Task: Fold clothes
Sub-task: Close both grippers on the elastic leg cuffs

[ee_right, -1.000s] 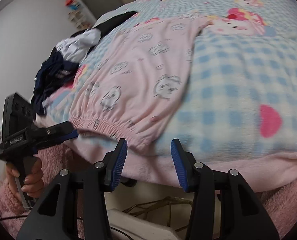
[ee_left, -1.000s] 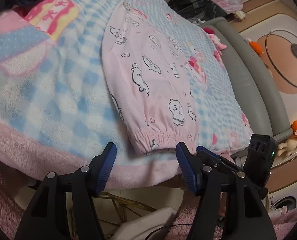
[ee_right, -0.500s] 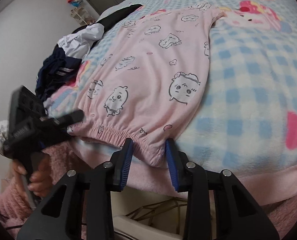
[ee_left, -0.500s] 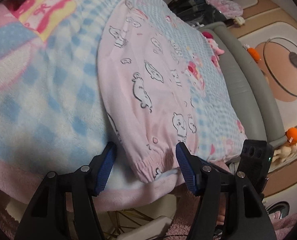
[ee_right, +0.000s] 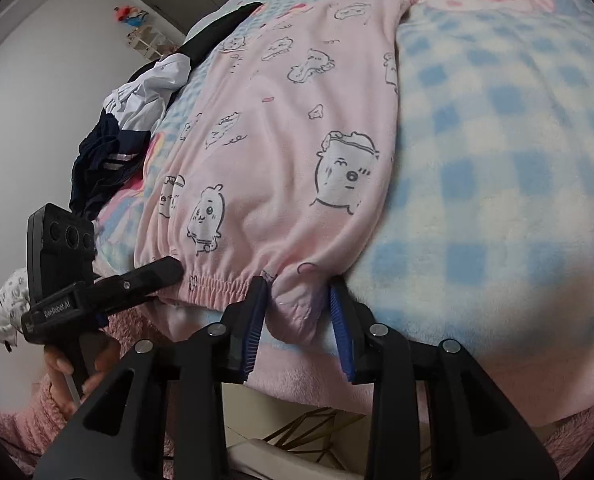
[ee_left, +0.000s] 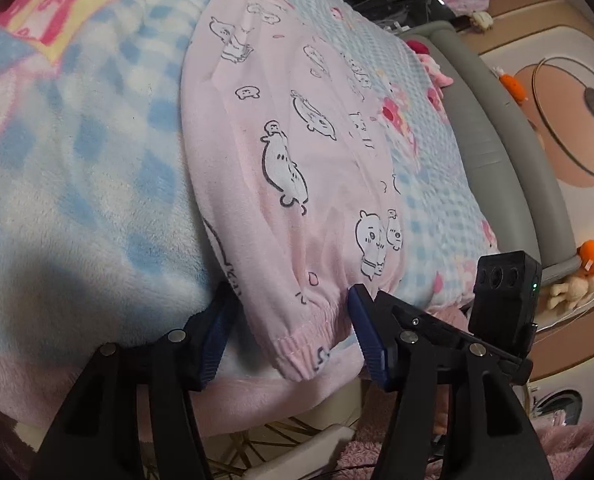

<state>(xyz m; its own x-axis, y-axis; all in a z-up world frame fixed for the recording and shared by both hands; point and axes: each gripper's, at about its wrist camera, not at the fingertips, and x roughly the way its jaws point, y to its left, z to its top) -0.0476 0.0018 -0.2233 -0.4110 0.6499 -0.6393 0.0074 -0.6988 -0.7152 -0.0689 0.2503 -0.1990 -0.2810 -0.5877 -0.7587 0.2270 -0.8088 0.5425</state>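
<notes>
Both grippers had dropped to the bed's near edge, where the pink pajama pants (ee_left: 297,152) lay flat on the checked blanket (ee_left: 77,200). Left gripper (ee_left: 289,334) stood wide around the elastic cuff, not pinching. Right gripper (ee_right: 297,326) had narrowed around the cuff's corner, pads seemingly not yet pressing.

Blanket (ee_right: 497,168) bare at 2 o'clock of pink garment (ee_right: 281,152): free passage. Dark clothes pile (ee_right: 109,148) blocks 10 o'clock.
</notes>
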